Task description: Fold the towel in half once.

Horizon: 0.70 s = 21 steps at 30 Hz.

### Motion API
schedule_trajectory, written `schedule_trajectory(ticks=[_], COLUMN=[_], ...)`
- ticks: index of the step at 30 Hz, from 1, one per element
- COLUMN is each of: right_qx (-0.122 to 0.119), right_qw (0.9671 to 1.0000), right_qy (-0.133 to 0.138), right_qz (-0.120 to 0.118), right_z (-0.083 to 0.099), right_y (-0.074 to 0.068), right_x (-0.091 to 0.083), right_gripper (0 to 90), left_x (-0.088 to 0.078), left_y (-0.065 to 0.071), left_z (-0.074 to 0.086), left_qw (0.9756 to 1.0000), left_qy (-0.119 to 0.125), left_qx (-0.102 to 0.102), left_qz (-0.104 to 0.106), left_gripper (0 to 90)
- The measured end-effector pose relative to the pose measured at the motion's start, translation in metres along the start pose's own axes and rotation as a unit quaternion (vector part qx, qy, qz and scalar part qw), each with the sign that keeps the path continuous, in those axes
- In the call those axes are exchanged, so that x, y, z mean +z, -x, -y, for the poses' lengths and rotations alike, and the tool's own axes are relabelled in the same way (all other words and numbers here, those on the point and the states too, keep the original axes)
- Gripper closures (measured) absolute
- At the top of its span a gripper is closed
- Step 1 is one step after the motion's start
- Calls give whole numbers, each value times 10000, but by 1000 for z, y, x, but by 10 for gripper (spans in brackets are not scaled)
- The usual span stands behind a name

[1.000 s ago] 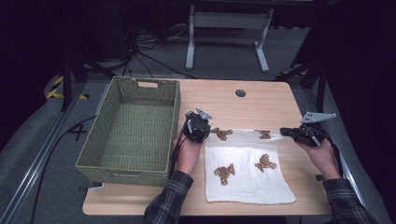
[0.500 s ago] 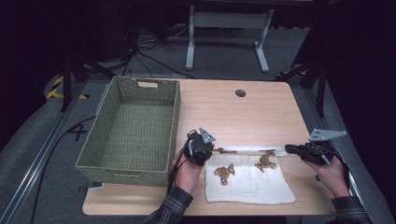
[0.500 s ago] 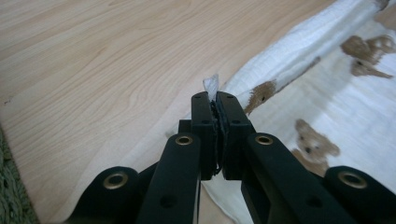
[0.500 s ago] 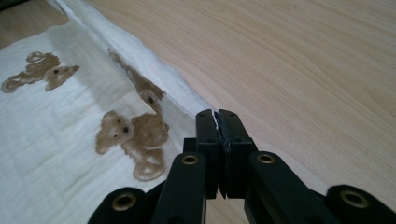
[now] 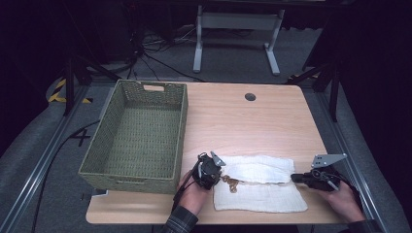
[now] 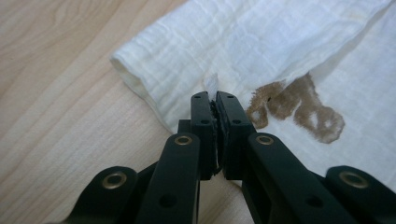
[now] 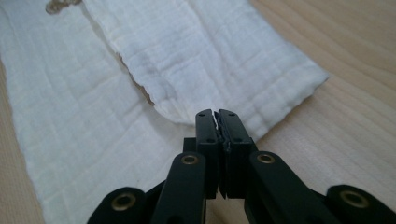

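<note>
White muslin is pinched in both sets of jaws: the left gripper [image 6: 214,100] has its jaws pressed together on a small tuft of the cloth [image 5: 260,187] at its left end, and the right gripper [image 7: 217,119] has its jaws closed on the edge at the right end. In the high view the left gripper [image 5: 210,171] and right gripper [image 5: 316,178] sit at opposite short ends, so the cloth's long axis runs straight between them, across the table [image 5: 252,121]. The gripped far edge is folded toward the person, with a doubled strip lying over the lower layer; a brown printed figure [image 6: 294,109] shows just beside the left jaws. Judgement: the fold turns on both hands travelling evenly toward the near edge. The woven basket [image 5: 141,131] stands left of the cloth, nearer the left hand [image 5: 194,196].
</note>
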State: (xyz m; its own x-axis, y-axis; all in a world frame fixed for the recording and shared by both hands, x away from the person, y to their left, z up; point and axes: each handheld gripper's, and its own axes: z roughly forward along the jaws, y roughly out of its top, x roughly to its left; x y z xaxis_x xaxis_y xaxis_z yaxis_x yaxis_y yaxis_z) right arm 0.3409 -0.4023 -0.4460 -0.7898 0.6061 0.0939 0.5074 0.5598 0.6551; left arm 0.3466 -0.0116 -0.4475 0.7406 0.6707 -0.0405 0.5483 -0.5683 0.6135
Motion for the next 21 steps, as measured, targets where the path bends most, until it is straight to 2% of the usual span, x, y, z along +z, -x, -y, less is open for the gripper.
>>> schedule_trajectory(ticks=[4, 11, 13, 15, 17, 19, 21], right_qx=[-16, -33, -49, -12, -37, -25, 21], right_qw=[10000, 9999, 9996, 9995, 9990, 9986, 9982], right_qy=[-53, -61, -74, -77, -79, -54, -29], right_qz=[-2, 152, 266, 313, 432, 521, 604], right_z=[-1, -7, -11, -15, -19, -22, -24], right_y=[2, 10, 15, 20, 27, 34, 41], right_x=[3, 6, 9, 11, 13, 14, 16], right_gripper=[883, 883, 883, 883, 883, 883, 883], left_x=[7, 17, 21, 25, 28, 31, 32], left_y=[0, -9, -13, -17, -21, -25, -27], left_z=[-1, -13, -18, -22, -27, -30, -31], left_qw=[9999, 9997, 9995, 9994, 9993, 9992, 9992], left_qy=[-38, 32, 64, 64, 108, 169, 184], left_qx=[104, 29, 35, -68, -76, -159, -157], left_qz=[-84, -235, -308, -338, -361, -321, -309], left_gripper=[864, 864, 864, 864, 864, 863, 863])
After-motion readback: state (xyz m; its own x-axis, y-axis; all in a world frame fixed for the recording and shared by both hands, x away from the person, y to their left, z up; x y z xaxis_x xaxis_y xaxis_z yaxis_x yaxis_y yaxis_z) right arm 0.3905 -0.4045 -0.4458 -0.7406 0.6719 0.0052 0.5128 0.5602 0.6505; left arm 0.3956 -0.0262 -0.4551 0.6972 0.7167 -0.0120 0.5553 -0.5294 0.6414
